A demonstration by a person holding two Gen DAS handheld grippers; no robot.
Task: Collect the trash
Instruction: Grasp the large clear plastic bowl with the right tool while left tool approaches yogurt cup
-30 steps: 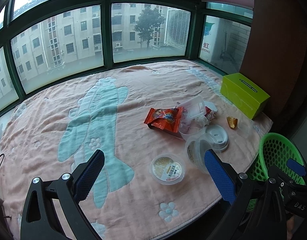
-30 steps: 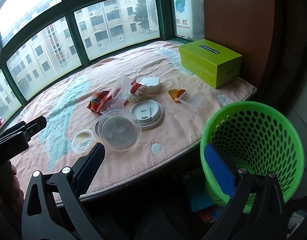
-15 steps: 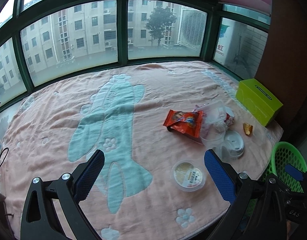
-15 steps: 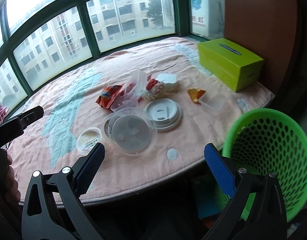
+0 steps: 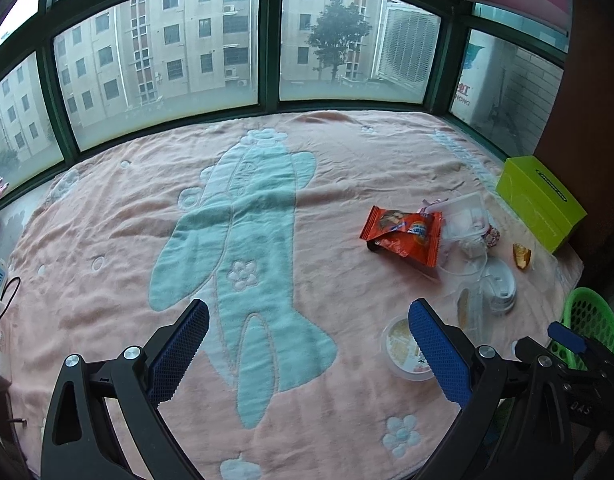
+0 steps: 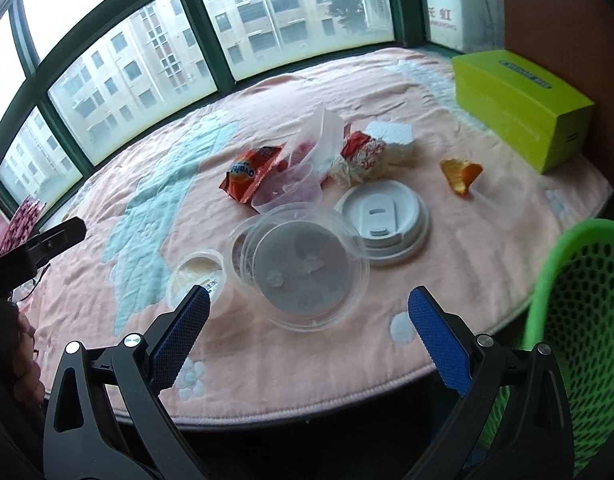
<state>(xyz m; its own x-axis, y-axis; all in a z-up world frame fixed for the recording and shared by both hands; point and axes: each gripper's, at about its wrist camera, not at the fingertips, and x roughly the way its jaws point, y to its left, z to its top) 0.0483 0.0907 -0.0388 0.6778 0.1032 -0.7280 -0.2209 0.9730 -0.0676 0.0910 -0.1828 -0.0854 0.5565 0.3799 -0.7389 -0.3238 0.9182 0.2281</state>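
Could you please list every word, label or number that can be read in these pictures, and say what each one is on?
"DAS": right gripper body, left wrist view.
Sign outside the window: characters and letters, mirrored or blurred; unreadable.
Orange snack wrapper: brand upside down, unreadable.
Green box: dark label, too blurred.
Small sauce cup: print too small.

From my left wrist view, the small lidded tub (image 5: pixel 403 350) sits partly behind my finger; the green basket (image 6: pixel 579 320) runs off my right view's right edge, blurred
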